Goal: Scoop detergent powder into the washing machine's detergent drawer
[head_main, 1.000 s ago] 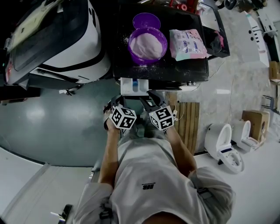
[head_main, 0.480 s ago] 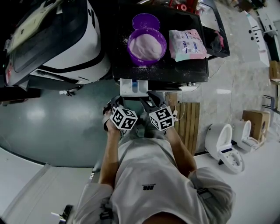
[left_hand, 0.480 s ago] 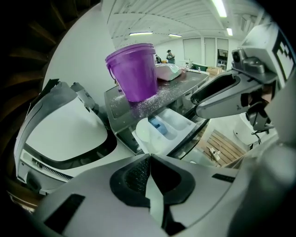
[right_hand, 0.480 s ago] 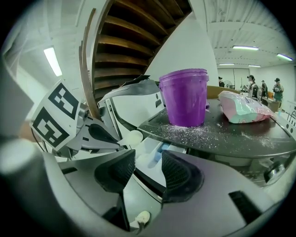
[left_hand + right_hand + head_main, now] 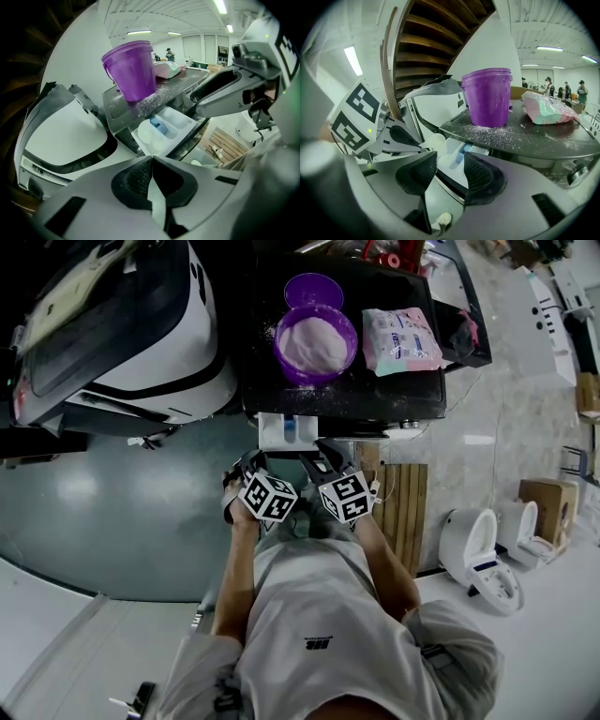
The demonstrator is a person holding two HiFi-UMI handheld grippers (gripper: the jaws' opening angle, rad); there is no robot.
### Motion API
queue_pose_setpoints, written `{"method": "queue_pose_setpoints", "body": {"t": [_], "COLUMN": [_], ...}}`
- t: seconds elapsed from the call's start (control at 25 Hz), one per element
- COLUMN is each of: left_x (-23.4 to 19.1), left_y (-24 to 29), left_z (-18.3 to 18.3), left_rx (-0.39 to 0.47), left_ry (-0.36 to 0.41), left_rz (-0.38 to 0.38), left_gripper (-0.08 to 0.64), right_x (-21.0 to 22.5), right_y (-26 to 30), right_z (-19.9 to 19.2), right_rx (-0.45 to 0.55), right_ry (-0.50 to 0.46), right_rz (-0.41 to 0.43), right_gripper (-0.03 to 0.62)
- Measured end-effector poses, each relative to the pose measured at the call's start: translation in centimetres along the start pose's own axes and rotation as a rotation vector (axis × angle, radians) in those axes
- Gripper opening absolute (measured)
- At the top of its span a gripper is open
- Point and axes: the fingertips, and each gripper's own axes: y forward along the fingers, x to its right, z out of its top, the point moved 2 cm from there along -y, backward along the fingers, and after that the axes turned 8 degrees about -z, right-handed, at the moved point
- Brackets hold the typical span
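Pale stone floor fills the right of the head view and a grey-green patch fills the left. 2 white toilets stand at the right edge, with a slatted wooden pallet just left of them. At top centre we see the washing machine's dark top, dusted with spilled white grains. On it stands a purple tub full of pale detergent powder. A purple lid lies just above the tub in the frame, and a pink-and-white detergent bag lies to its right, near but apart. A white, dome-fronted appliance takes the upper left.

We find the detergent drawer pulled out from the machine's front edge at frame centre, below the tub. Its white compartments are open to view, with a blue insert between them.

We hold both tools just below the drawer in the head view, side by side, and neither touches it. The left tool has its 2 jaws pressed together with nothing between them, and it points up toward the drawer and tub. The right tool has its jaws a narrow gap apart and holds nothing. Through that gap we see the drawer beyond.
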Motion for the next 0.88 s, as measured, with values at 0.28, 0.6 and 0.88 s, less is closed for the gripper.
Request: {"method": "queue_pose_setpoints", "body": {"t": [0.28, 0.6, 0.88], "left_x": [0.1, 0.6, 0.0], "left_y": [-0.3, -0.2, -1.5], "left_z": [-0.4, -0.8, -0.3], "left_rx": [-0.015, -0.016, 0.113], "left_ry": [-0.003, -0.021, -0.122], "left_rz": [-0.008, -0.027, -0.052], "left_gripper": [0.015, 0.015, 0.015], "right_x": [0.0, 0.0, -0.1], "right_y": [0.0, 0.2, -0.2], "right_z": [0.1, 0.3, 0.9], "right_rx": [0.002, 0.003, 0.026], "right_ry": [-0.002, -0.004, -0.022], "right_rz": [-0.005, -0.003, -0.016], "right_gripper": [0.181, 0.181, 0.181]}}
